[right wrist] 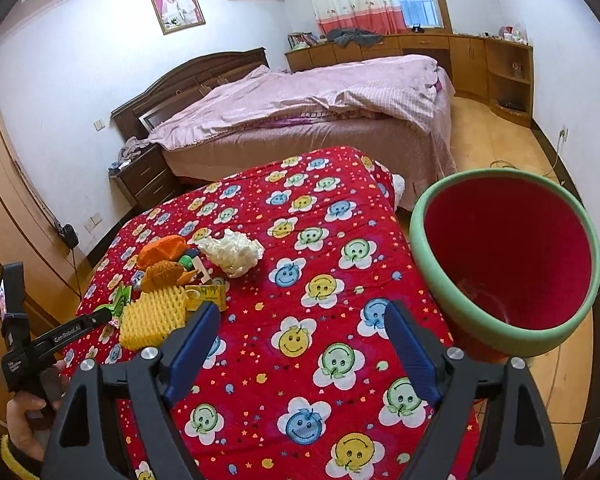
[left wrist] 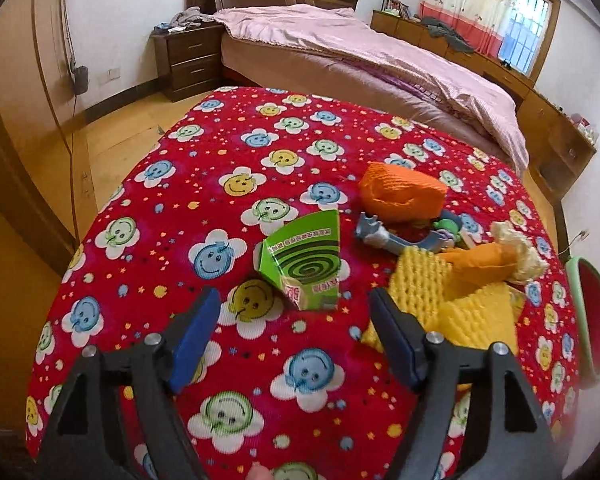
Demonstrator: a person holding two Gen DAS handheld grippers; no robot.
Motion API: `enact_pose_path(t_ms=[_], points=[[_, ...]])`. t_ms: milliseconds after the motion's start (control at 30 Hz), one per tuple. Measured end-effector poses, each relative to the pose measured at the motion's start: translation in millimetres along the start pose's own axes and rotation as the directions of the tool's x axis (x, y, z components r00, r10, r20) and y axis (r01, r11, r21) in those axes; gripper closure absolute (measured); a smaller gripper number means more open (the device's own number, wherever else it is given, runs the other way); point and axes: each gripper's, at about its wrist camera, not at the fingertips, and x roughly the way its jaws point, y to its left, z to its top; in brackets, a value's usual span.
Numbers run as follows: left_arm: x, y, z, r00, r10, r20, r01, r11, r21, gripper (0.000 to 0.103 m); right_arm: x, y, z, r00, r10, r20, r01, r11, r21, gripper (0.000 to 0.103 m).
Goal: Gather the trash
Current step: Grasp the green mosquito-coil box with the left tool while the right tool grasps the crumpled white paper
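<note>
A pile of trash lies on a table covered by a red smiley-flower cloth (left wrist: 204,200). A green mosquito-coil box (left wrist: 304,264) lies just ahead of my left gripper (left wrist: 294,300), which is open and empty. Right of the box are yellow foam netting (left wrist: 452,296), orange foam netting (left wrist: 400,190) and crumpled white paper (left wrist: 520,248). In the right wrist view the pile sits at the left, with the yellow netting (right wrist: 156,316) and white paper (right wrist: 234,254). My right gripper (right wrist: 302,316) is open and empty over the cloth. A red bin with a green rim (right wrist: 504,264) stands at the table's right edge.
A bed with a pink cover (right wrist: 312,100) stands behind the table. A dark nightstand (left wrist: 188,60) is beside it. Wooden cabinets (right wrist: 480,64) line the far wall under a curtained window. A wardrobe (left wrist: 20,120) is at the left. The left gripper also shows in the right wrist view (right wrist: 104,314).
</note>
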Motion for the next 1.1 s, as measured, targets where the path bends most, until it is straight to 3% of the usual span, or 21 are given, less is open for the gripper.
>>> enact_pose_path(t_ms=[367,700,767,867,1100], points=[[38,-6,3,0.999,0.025,-0.033,-0.024,0.999,0.031,0.026,19,-1,-2,0.999,-0.012,-0.042,0.012,1.000,0.000,0.017],[48,-11,10,0.998,0.055,0.011,-0.055,0.997,0.045,0.026,34,-3,-1,0.997,-0.019,-0.073,0.020,1.000,0.007,0.017],[47,-11,10,0.998,0.053,0.016,-0.054,0.997,0.047,0.033,35,-3,-1,0.997,-0.021,-0.076,0.021,1.000,0.002,0.017],[43,-11,9,0.999,0.042,0.031,-0.044,0.998,0.055,0.053,37,-1,-1,0.997,-0.023,-0.080,0.023,1.000,-0.003,0.017],[37,-5,8,0.999,-0.015,0.036,0.013,0.999,0.048,0.055,39,4,1,0.997,-0.026,-0.076,0.024,0.999,-0.021,0.017]])
